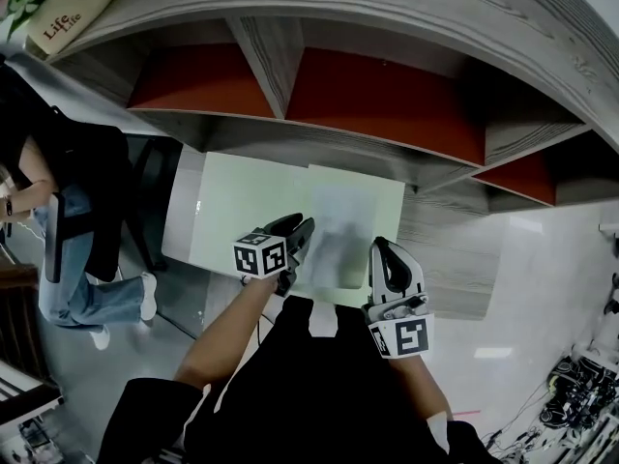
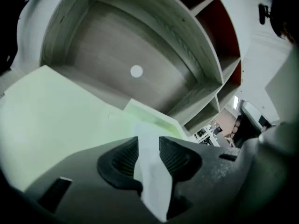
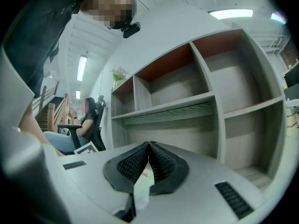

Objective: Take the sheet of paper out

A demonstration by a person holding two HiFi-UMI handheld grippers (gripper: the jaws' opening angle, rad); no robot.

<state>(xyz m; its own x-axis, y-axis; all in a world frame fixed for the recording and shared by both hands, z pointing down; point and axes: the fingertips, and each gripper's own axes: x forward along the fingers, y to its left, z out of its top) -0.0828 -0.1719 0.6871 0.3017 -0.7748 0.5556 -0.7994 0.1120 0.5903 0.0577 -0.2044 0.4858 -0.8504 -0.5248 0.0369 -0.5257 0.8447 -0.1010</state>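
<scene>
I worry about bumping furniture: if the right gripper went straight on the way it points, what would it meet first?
The right gripper would likely reach the wooden shelf unit first, near its middle board; nothing shows between, though depth is unclear.

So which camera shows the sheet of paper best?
Head view: the sheet of paper lies nearly whole on the green surface. Left gripper view catches only a strip between the left tool's jaws; right gripper view, nothing clear.

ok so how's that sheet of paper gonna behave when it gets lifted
Probably floppy: the sheet of paper looks thin, showing as a kinked strip between the left gripper's fingers. Likely very light, so it may slide easily on the smooth pale green surface.
</scene>
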